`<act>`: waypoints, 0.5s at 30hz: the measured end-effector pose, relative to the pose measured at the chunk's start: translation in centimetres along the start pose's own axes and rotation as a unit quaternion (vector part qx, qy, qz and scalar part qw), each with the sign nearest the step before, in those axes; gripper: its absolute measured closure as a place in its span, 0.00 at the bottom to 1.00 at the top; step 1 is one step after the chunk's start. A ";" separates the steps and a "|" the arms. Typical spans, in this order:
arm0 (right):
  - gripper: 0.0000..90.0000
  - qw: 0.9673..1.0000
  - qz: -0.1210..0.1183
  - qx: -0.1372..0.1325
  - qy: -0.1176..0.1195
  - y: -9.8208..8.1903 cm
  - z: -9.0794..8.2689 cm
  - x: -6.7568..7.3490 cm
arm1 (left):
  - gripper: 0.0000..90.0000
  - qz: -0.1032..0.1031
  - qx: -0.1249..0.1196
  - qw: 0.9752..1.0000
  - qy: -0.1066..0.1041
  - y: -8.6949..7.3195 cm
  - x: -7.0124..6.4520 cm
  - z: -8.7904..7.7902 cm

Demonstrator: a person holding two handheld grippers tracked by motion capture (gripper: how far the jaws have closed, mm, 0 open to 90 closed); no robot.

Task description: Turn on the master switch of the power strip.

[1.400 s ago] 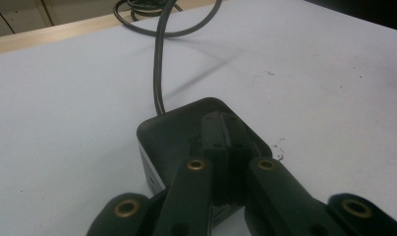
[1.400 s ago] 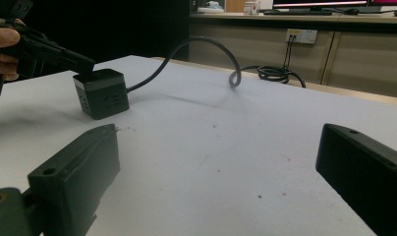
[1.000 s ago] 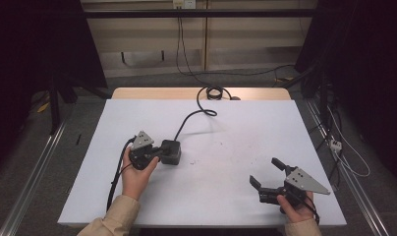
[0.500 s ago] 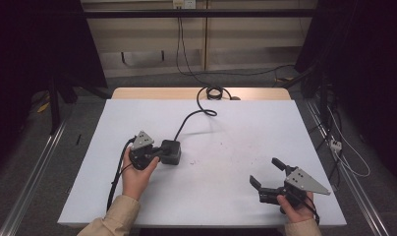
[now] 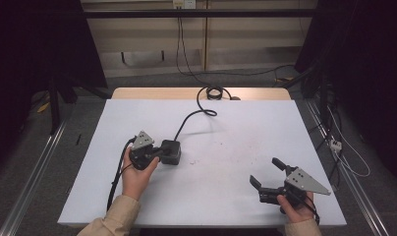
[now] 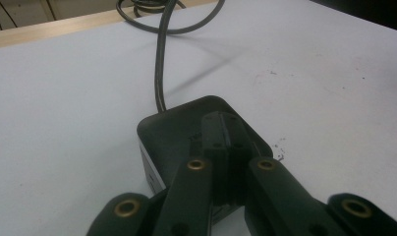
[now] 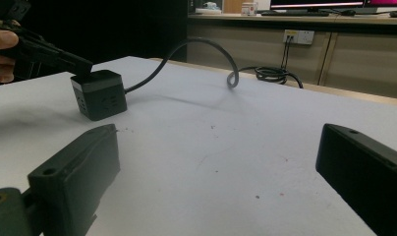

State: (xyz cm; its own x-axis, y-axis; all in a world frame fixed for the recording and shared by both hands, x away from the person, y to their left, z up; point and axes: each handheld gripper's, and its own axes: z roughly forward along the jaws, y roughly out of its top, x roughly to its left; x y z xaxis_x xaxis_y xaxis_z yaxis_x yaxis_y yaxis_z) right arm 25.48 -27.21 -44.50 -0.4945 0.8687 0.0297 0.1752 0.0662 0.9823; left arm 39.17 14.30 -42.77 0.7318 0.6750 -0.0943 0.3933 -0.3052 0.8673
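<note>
A black cube-shaped power socket [image 5: 171, 152] [image 6: 169, 128] [image 7: 99, 98] sits left of the middle of the white table [image 5: 236, 132]. Its dark cable [image 5: 187, 119] [image 6: 159, 64] [image 7: 186, 49] runs to the far edge and coils there. My left gripper [image 5: 161, 151] [image 6: 225, 129] [image 7: 82, 66] is shut, its jaws pressed together and lying over the cube's top, with nothing between them. My right gripper [image 5: 264, 170] [image 7: 218, 147] stands open near the front right, jaws wide apart above bare table, pointing toward the cube.
The cable's coil [image 5: 213, 92] lies on the wooden strip [image 5: 147, 93] at the table's far edge. Metal rails [image 5: 34, 167] flank the table. More cables [image 5: 334, 142] lie on the floor at the right. A wall outlet [image 7: 296, 36] shows behind.
</note>
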 end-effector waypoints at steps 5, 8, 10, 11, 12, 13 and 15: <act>0.03 1.000 0.000 -0.001 -0.001 0.0 0.0 0.0 | 1.00 -0.003 0.002 1.000 0.002 0.0 -0.1 0.0; 0.03 1.000 0.001 -0.001 -0.001 0.0 0.0 0.0 | 1.00 0.004 0.003 1.000 0.006 0.0 -0.2 0.0; 0.03 1.000 0.001 -0.001 -0.001 0.0 0.0 -0.1 | 1.00 0.004 0.003 1.000 0.006 0.0 -0.2 0.0; 0.03 1.000 0.001 -0.001 -0.001 0.0 0.0 -0.1 | 1.00 0.003 0.003 1.000 0.004 0.0 -0.1 0.0; 0.03 1.000 0.001 -0.001 -0.001 0.0 0.0 -0.1 | 1.00 0.003 0.003 1.000 0.004 0.0 -0.1 0.0; 0.03 1.000 0.001 -0.001 -0.001 0.0 0.0 -0.1 | 1.00 0.002 0.003 1.000 0.005 0.0 -0.1 0.0; 0.03 1.000 0.002 -0.001 -0.002 0.0 0.0 -0.1 | 1.00 0.006 0.003 1.000 0.008 0.0 -0.3 0.0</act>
State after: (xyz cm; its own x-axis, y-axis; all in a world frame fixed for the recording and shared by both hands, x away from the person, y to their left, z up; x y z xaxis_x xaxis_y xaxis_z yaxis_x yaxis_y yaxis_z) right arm 25.51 -27.34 -44.51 -0.4906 0.8708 0.0320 0.1754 0.0627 0.9825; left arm 39.01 14.11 -42.73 0.7274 0.6820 -0.0758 0.3877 -0.3174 0.8654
